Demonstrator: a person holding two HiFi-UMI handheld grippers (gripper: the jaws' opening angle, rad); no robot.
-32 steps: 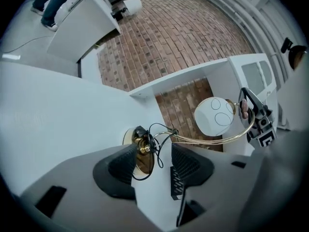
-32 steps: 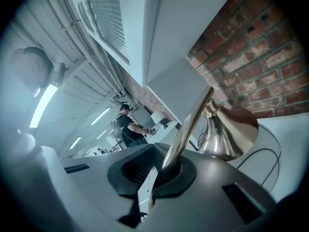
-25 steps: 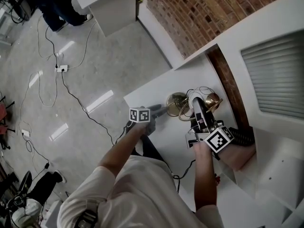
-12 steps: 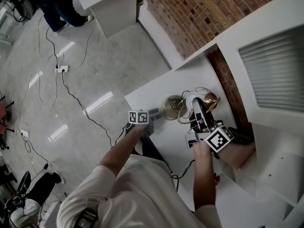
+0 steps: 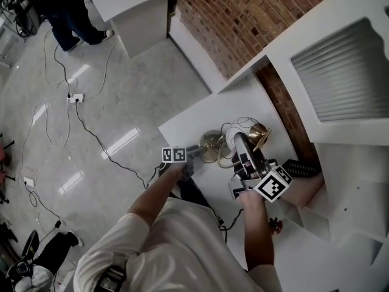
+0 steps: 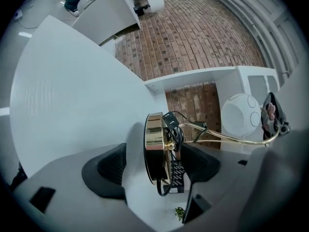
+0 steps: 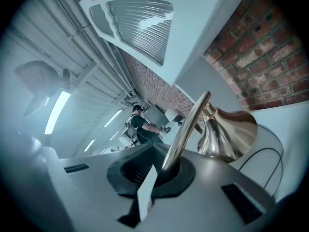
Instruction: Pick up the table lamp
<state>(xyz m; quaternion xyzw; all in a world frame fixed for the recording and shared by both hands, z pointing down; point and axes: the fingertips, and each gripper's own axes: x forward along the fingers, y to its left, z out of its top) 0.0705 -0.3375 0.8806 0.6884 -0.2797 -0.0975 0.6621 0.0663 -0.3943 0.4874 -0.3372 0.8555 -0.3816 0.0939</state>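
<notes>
**A:** What does the right gripper (image 7: 159, 170) have?

**B:** Its jaws are closed tight on the brass stem (image 7: 188, 124) of the table lamp (image 5: 258, 132). The grip is far up the stem from the round base (image 6: 154, 146). The brass shade (image 7: 227, 132) is just beyond the jaws.

**A:** And the left gripper (image 6: 154, 164)?

**B:** Its jaws have just been opening and now stand wide apart. The base stands on edge between them, and no pad presses on it. A black cable (image 6: 162, 192) hangs at the base.

**A:** What differs from a second ago?

**B:** In the head view the base is now nearer to the front edge of the white table (image 5: 188, 117). The left gripper has drawn back from the base a little.
</notes>
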